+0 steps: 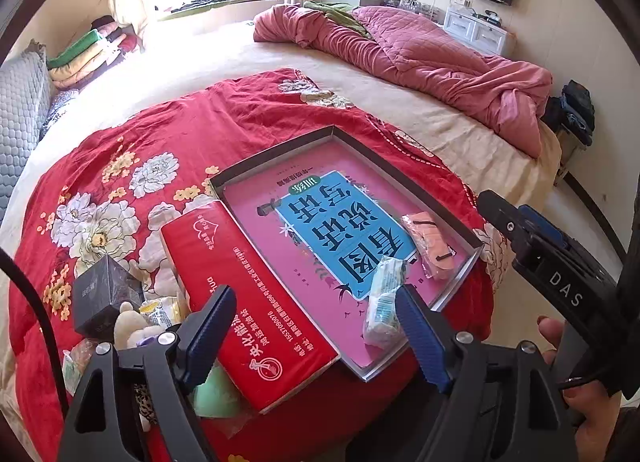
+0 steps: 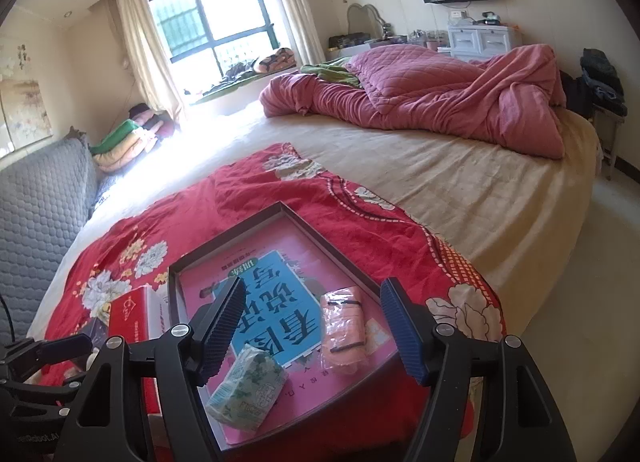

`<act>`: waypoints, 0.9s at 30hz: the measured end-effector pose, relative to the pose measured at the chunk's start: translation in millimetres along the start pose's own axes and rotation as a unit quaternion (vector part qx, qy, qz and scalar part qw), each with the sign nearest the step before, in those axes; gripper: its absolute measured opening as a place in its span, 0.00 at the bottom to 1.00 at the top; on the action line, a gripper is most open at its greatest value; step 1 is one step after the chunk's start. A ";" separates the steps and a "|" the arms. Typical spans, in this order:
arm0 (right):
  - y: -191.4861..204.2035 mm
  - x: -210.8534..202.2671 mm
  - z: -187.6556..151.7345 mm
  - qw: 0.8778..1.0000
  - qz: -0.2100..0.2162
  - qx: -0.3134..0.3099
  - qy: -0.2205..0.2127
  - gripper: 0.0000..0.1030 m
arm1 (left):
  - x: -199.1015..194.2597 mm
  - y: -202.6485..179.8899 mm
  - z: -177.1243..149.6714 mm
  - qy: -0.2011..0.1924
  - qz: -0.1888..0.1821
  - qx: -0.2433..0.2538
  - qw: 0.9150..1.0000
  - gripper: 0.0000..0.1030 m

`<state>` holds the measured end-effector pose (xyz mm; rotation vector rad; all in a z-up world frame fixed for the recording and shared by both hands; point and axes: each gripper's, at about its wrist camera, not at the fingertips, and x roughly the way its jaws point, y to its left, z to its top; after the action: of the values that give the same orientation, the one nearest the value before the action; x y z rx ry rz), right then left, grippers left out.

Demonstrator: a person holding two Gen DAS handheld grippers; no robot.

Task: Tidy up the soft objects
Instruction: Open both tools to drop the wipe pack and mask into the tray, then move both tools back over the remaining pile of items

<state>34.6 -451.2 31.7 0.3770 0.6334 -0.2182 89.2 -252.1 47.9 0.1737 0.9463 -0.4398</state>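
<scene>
A shallow grey-rimmed tray (image 1: 272, 154) (image 2: 224, 238) lies on a red floral cloth (image 1: 160, 134) and holds a pink book with a blue panel (image 1: 344, 222). On the book rest a green-white tissue pack (image 1: 382, 302) (image 2: 248, 386) and a pink packet in clear wrap (image 1: 430, 246) (image 2: 344, 326). My left gripper (image 1: 314, 298) hovers open above the tray's near left edge, its right finger beside the tissue pack. Also open, my right gripper (image 2: 314, 288) hangs above both packs, touching neither.
A red tissue box (image 1: 248, 302) (image 2: 132, 314) lies against the tray's left side. Left of it sit a black box (image 1: 106, 298), a cream plush toy (image 1: 132, 324) and small packets. A crumpled pink quilt (image 1: 420, 58) covers the bed's far side.
</scene>
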 end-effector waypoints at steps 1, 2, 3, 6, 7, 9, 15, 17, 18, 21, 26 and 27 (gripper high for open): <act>2.9 -2.8 0.0 1.000 0.002 -0.005 -0.003 0.70 | -2.1 0.6 -1.2 -0.001 0.000 0.001 1.000 0.79; 6.4 -5.6 0.0 1.000 0.002 -0.012 -0.006 0.70 | -4.7 1.4 -2.7 -0.004 -0.002 0.000 1.000 0.79; 10.1 -8.1 -0.4 1.000 0.002 -0.021 -0.008 0.72 | -7.4 2.2 -4.4 -0.006 -0.003 -0.001 1.000 0.79; 18.0 -15.0 -0.1 0.999 0.002 -0.039 -0.014 0.74 | -15.5 7.1 -10.1 -0.012 -0.006 -0.009 1.000 0.79; 20.0 -17.3 0.0 0.999 0.006 -0.042 -0.015 0.75 | -17.6 9.1 -11.9 -0.014 -0.007 -0.011 1.000 0.79; 24.4 -22.4 0.4 0.999 0.009 -0.047 -0.015 0.75 | -22.5 14.6 -15.9 -0.016 -0.004 -0.016 1.000 0.79; 44.6 -43.5 1.9 0.996 0.013 -0.078 -0.034 0.75 | -40.6 29.9 -21.4 -0.035 0.003 -0.030 0.999 0.79; 51.7 -49.5 3.0 0.995 0.019 -0.086 -0.037 0.75 | -47.1 34.3 -22.8 -0.039 0.009 -0.033 0.999 0.79; 54.5 -52.0 3.5 0.995 0.024 -0.086 -0.036 0.75 | -50.2 36.8 -23.5 -0.041 0.008 -0.035 0.999 0.79; 63.2 -59.9 4.7 0.995 0.042 -0.083 -0.033 0.75 | -58.9 43.5 -27.5 -0.049 0.017 -0.038 0.998 0.79; 84.1 -74.1 1.7 0.992 0.059 -0.105 -0.044 0.76 | -69.4 55.1 -37.0 -0.049 0.036 -0.047 0.997 0.79; 88.6 -75.7 0.8 0.991 0.062 -0.109 -0.042 0.76 | -71.6 57.9 -40.0 -0.049 0.037 -0.049 0.997 0.79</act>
<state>3.0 -364.6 103.0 0.1933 0.5425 -0.0452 48.5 -166.3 80.3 0.0964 0.8601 -0.3309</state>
